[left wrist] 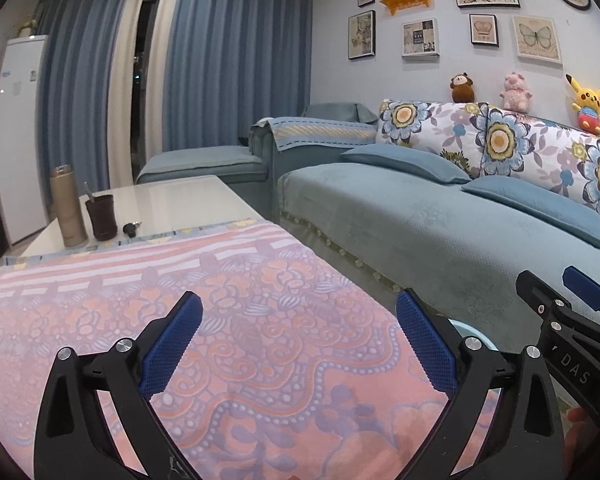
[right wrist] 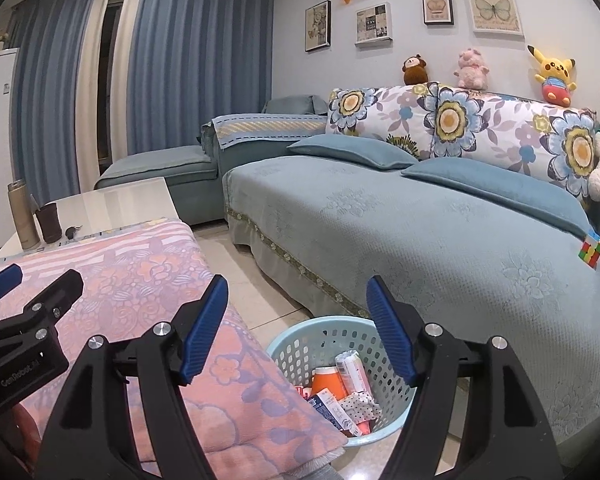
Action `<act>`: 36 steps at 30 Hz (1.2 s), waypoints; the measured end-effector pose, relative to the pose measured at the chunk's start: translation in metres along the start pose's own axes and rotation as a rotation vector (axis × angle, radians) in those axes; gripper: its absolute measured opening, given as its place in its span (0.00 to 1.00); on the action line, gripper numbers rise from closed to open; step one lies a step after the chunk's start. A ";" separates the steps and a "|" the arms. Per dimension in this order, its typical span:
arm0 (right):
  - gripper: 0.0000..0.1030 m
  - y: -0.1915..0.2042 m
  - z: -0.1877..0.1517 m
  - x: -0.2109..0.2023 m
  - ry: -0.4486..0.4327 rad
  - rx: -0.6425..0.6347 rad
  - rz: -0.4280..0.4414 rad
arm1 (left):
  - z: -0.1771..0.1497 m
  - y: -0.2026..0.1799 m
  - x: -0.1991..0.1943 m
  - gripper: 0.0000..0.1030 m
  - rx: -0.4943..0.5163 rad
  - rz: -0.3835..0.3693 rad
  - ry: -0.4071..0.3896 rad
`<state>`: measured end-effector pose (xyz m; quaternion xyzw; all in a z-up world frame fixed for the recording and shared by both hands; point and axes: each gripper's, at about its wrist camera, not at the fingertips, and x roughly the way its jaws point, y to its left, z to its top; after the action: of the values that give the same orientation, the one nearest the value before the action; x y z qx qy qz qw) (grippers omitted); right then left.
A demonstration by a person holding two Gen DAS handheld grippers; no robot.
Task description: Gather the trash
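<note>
A light blue perforated basket (right wrist: 396, 400) stands on the floor between the low table and the sofa. In it lie trash items: an orange container (right wrist: 329, 382), a pale tube (right wrist: 354, 370), a white-and-blue tube (right wrist: 334, 406) and crumpled dotted paper (right wrist: 360, 402). My right gripper (right wrist: 296, 292) hangs open above the basket with nothing between its blue pads. My left gripper (left wrist: 298, 308) stands wide open over the pink patterned cloth (left wrist: 240, 320) on the table, empty. The basket's rim (left wrist: 472, 334) just shows behind the left gripper's right finger.
A gold flask (left wrist: 68, 208), a dark cup (left wrist: 100, 216) and keys (left wrist: 131, 228) stand at the table's far left. The blue sofa (right wrist: 420, 232) runs along the right, with a colour cube (right wrist: 591, 249) on its seat and plush toys on its back. A white fridge (left wrist: 18, 132) stands at left.
</note>
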<state>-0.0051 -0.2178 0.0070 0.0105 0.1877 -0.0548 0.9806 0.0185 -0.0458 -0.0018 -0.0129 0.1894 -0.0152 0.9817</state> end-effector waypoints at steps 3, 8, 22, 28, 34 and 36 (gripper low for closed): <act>0.66 0.000 0.000 0.000 0.002 0.003 0.002 | 0.001 0.000 -0.001 0.92 -0.002 0.006 0.001; 0.66 0.000 -0.001 0.001 0.009 0.008 0.003 | 0.002 0.003 0.000 0.92 -0.010 0.014 -0.001; 0.71 -0.001 0.001 -0.002 0.002 0.005 0.011 | 0.004 0.014 0.001 0.92 -0.050 -0.002 0.007; 0.71 0.003 0.000 -0.003 0.001 -0.012 0.012 | 0.003 0.012 -0.001 0.92 -0.044 0.002 0.005; 0.71 0.004 0.000 -0.002 0.008 -0.009 0.019 | 0.003 0.014 0.000 0.92 -0.047 0.005 0.011; 0.71 0.004 -0.001 -0.001 0.015 -0.005 0.024 | 0.003 0.015 0.001 0.92 -0.049 0.010 0.012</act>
<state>-0.0057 -0.2139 0.0066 0.0107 0.1949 -0.0423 0.9798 0.0207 -0.0303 0.0002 -0.0359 0.1955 -0.0057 0.9800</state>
